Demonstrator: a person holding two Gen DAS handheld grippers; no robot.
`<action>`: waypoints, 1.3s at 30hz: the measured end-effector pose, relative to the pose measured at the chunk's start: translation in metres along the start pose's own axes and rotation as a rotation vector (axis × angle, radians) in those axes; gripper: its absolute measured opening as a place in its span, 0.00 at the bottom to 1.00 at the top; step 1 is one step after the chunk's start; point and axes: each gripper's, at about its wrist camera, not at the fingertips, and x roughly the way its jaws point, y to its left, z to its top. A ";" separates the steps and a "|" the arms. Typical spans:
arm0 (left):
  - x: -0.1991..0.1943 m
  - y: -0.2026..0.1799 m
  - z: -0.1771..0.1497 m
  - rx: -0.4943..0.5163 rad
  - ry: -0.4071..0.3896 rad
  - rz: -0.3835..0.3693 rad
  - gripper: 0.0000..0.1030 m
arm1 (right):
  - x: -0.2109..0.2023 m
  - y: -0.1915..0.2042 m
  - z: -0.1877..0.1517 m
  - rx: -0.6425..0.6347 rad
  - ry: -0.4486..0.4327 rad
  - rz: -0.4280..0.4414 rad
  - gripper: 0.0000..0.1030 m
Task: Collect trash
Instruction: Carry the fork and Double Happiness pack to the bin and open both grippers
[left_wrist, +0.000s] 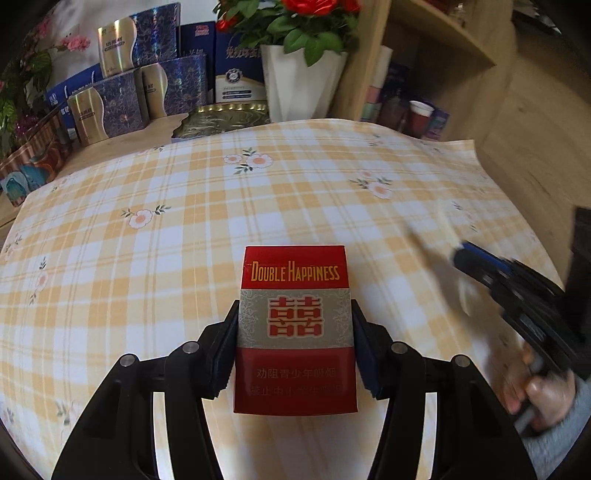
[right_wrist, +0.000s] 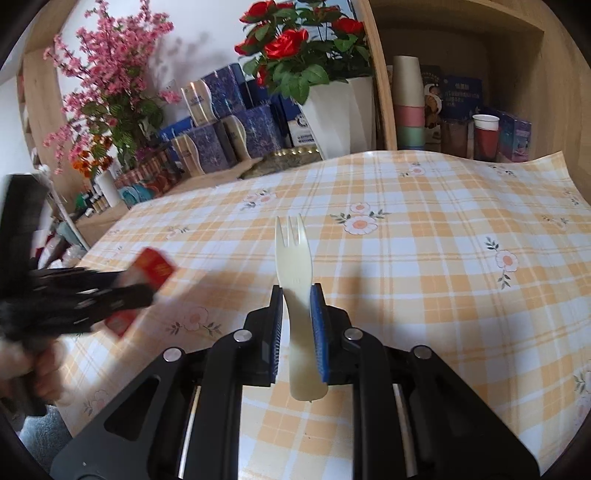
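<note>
Low in the left wrist view, the left gripper (left_wrist: 295, 343) is clenched on a red Double Happiness cigarette pack (left_wrist: 295, 325), pads on its long sides so the flat box cannot twist; low centre of the right wrist view, the right gripper (right_wrist: 297, 328) pinches a cream plastic fork (right_wrist: 295, 280), tines forward, likely bound for a bin; beyond, the checked tablecloth (right_wrist: 424, 240) looks cleared; stacked blue boxes (left_wrist: 147, 85) stand upper left.
</note>
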 end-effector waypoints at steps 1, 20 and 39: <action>-0.011 -0.002 -0.005 0.007 -0.008 -0.006 0.52 | -0.006 0.003 0.001 -0.007 -0.006 0.000 0.18; -0.138 -0.048 -0.163 0.017 -0.001 -0.147 0.52 | -0.185 0.076 -0.109 0.021 -0.005 0.074 0.18; -0.067 -0.113 -0.267 0.148 0.259 -0.254 0.52 | -0.199 0.060 -0.183 0.102 0.077 0.031 0.18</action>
